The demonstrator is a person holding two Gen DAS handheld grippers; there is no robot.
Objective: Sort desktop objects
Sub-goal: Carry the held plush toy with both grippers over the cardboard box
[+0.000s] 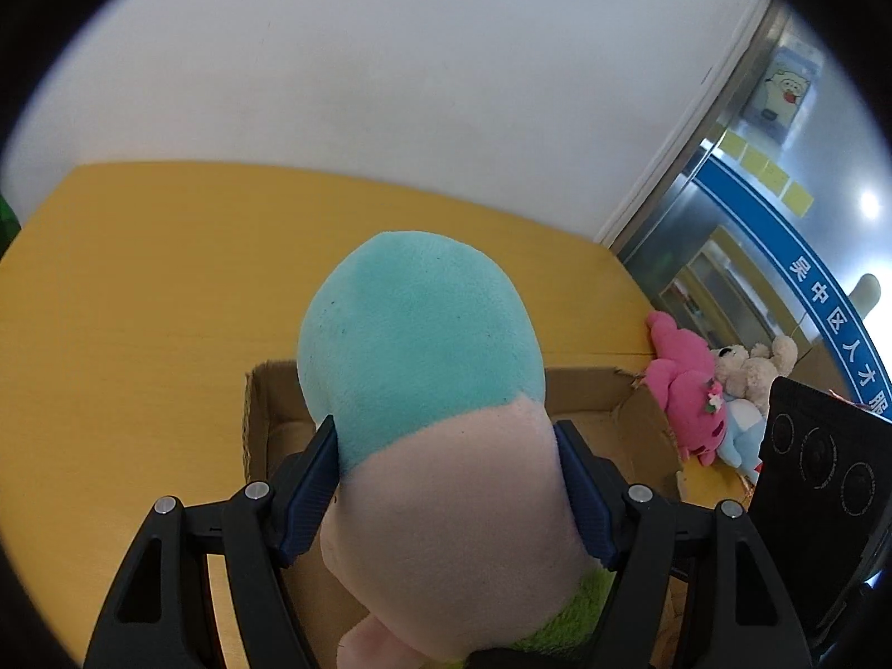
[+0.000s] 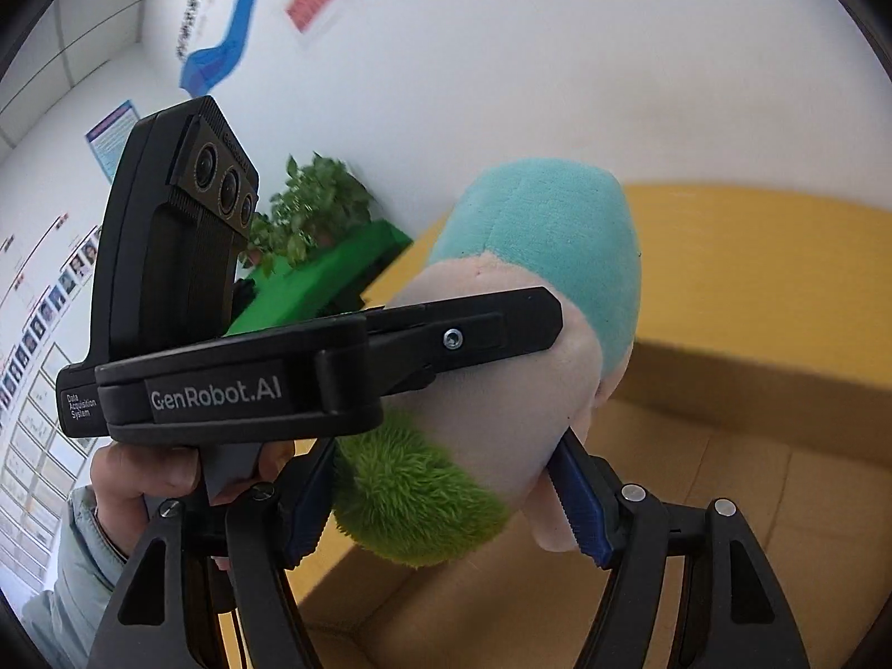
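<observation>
Fingers (image 1: 312, 479) of two grippers on one plush toy (image 1: 418, 345), above one cardboard box (image 1: 602, 396).

Plush toy (image 1: 423, 390) over cardboard box (image 1: 602, 401)

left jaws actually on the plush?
Touching. The left wrist view shows both blue pads of the left gripper pressed into the sides of the plush, denting its pink part, above the box.

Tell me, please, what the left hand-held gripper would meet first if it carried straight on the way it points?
Probably the cardboard box: the left hand-held gripper, clamped on the plush toy, points down toward the open box on the yellow table. Depth is unclear, so the toy may touch first.
</observation>
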